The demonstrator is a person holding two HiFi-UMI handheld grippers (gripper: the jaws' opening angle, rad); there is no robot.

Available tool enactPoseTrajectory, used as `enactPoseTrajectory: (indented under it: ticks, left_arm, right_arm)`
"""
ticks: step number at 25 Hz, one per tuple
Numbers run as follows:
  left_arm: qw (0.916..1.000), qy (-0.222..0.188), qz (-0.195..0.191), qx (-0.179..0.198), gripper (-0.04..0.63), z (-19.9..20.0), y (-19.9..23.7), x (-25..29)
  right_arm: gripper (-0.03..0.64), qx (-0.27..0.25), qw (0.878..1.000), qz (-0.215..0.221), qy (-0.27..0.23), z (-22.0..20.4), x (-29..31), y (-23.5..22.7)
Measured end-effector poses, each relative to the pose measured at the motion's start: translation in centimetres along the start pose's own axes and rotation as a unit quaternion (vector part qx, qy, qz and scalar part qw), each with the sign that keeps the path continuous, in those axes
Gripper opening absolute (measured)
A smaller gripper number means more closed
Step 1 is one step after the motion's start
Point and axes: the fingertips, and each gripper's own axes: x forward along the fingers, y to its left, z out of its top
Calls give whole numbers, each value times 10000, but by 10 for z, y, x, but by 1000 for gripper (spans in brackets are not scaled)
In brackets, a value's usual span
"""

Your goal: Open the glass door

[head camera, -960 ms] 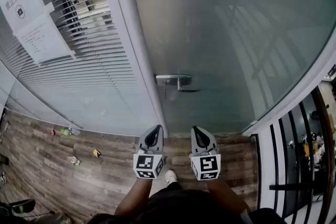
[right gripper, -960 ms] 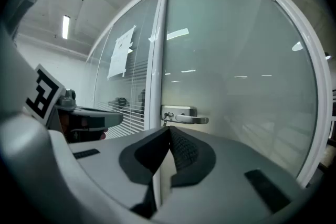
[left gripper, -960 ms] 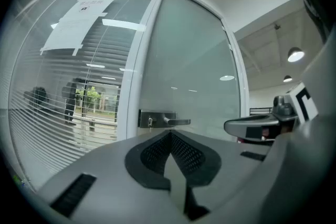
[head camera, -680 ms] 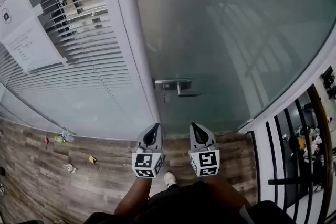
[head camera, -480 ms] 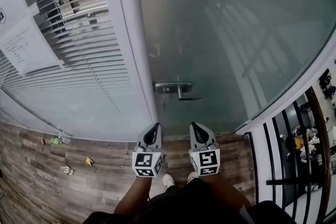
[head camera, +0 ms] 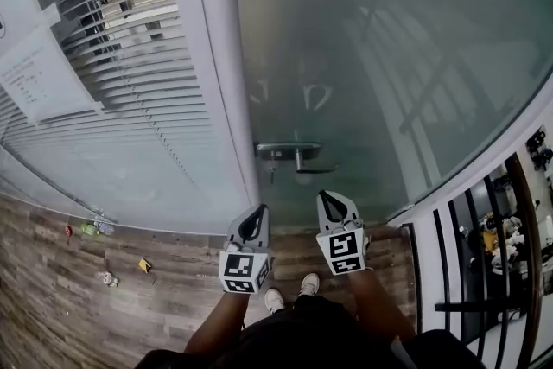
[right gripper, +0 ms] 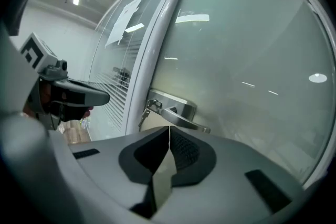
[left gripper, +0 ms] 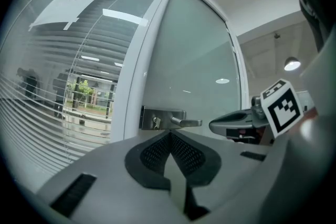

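Observation:
The frosted glass door (head camera: 389,56) fills the upper right of the head view. Its metal lever handle (head camera: 298,154) sits on a lock plate by the white frame, and a key (right gripper: 145,109) hangs below the lock. My right gripper (head camera: 322,195) is shut and holds nothing; its tip is just below the handle, still short of it. In the right gripper view the lever (right gripper: 181,121) lies right above the closed tips (right gripper: 169,128). My left gripper (head camera: 261,208) is also shut and holds nothing, lower and left of the handle. The handle (left gripper: 170,120) shows ahead of it in the left gripper view.
A white door frame post (head camera: 220,73) separates the door from a glazed panel with blinds (head camera: 130,56) and taped paper sheets (head camera: 39,78). Small litter (head camera: 143,265) lies on the wooden floor. A black railing (head camera: 484,272) stands at the right.
The person has stepped closer to the door, and a second shoe now shows. My right gripper has gone forward and up toward the handle, while the left one stays low.

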Motion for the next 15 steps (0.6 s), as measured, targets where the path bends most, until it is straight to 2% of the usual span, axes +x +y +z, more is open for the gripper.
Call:
enactPoseTrajectory:
  ticks: [6, 8, 12, 15]
  left_arm:
    - [9999, 102, 8, 31, 2, -9, -1, 3]
    - [9999, 119, -13, 41, 2, -10, -2, 4]
    - [9999, 100, -38, 74, 2, -12, 0, 4]
    - [9999, 120, -25, 99, 2, -18, 1, 3]
  right_arm:
    - [21, -1180, 9928, 107, 186, 13, 20, -11]
    - [63, -1526, 9875, 273, 291, 10, 28, -8]
    - [89, -2357, 9688, 615, 464, 12, 42, -3]
    - [121, -3058, 9462, 847, 629, 13, 52, -5]
